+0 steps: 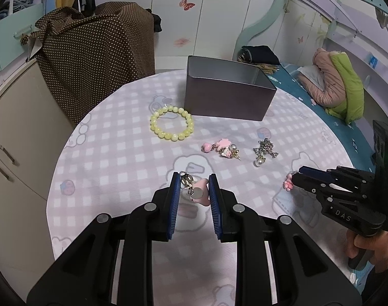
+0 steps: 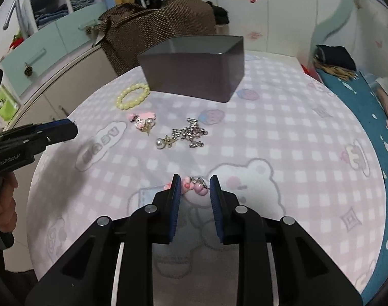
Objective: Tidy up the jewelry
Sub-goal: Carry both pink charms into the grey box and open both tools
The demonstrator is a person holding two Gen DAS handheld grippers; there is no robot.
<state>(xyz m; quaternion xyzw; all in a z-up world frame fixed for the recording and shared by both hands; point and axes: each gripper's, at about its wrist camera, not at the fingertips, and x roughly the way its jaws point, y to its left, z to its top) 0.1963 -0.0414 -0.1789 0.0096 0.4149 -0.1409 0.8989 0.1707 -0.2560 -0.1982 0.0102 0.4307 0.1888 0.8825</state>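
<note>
Near the grey tin [image 1: 227, 91], left gripper [image 1: 194, 187] jaws pinch a light, dangly pink earring [image 1: 200, 193]; right gripper [image 2: 194, 187] jaws pinch a small pink charm [image 2: 196, 187] by its bead.

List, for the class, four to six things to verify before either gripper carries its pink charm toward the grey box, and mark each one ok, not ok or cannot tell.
1. Left gripper has a pink charm with a gold clasp between its fingers: ok.
2. Right gripper has a pink flower charm between its fingers: ok; whether the grip is firm, cannot tell.
3. Grey box is open at the top: ok.
4. Box already empty inside: cannot tell, its floor is hidden.
5. Path to the box: not ok; the yellow bead bracelet, pink charm cluster and silver chain with a pearl lie between.
</note>
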